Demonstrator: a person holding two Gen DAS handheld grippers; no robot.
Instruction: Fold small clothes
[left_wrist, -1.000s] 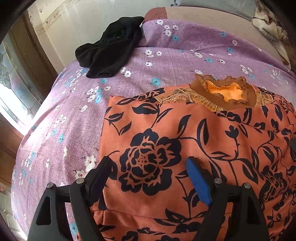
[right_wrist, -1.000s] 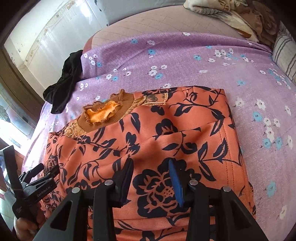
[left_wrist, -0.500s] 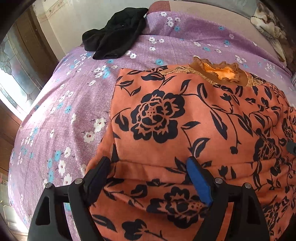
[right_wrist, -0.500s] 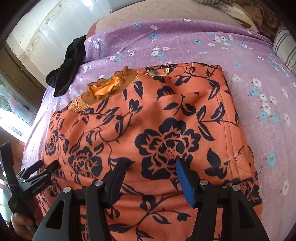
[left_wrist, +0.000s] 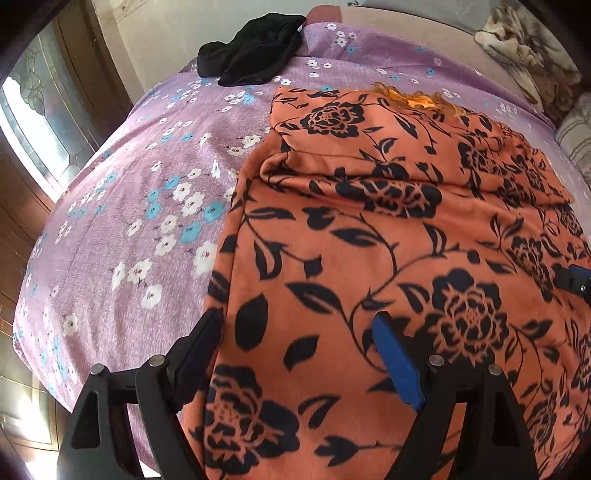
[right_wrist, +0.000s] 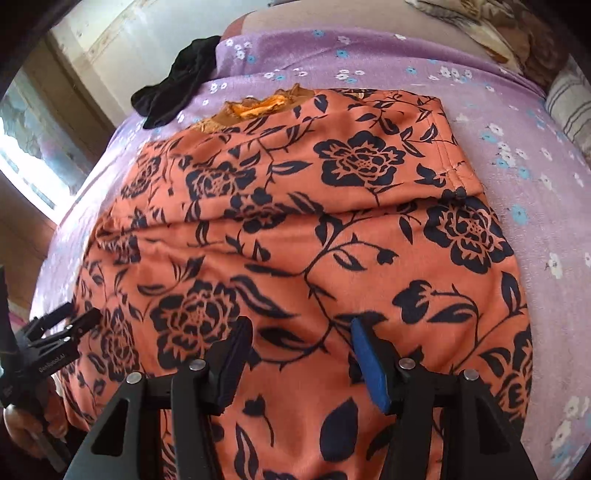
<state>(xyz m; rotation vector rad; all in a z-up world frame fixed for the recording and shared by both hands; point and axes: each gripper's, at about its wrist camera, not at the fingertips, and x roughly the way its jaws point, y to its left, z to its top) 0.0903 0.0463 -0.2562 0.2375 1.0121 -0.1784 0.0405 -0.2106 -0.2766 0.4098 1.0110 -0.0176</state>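
Note:
An orange garment with black flower print lies on the purple flowered bedsheet, its brown frilled collar at the far end. It also shows in the right wrist view, with a fold line across its middle. My left gripper is open over the garment's near left part, its left finger at the cloth's left edge. My right gripper is open over the near middle of the garment. Neither holds cloth. The left gripper shows at the left edge of the right wrist view.
A black garment lies crumpled at the bed's far left corner. Blankets and a pillow lie at the far right. A wall and a window with a wooden frame stand left of the bed.
Both grippers have drawn back toward the near end of the garment. The collar now lies farther away and more of the near cloth is in view. Both grippers stayed open.

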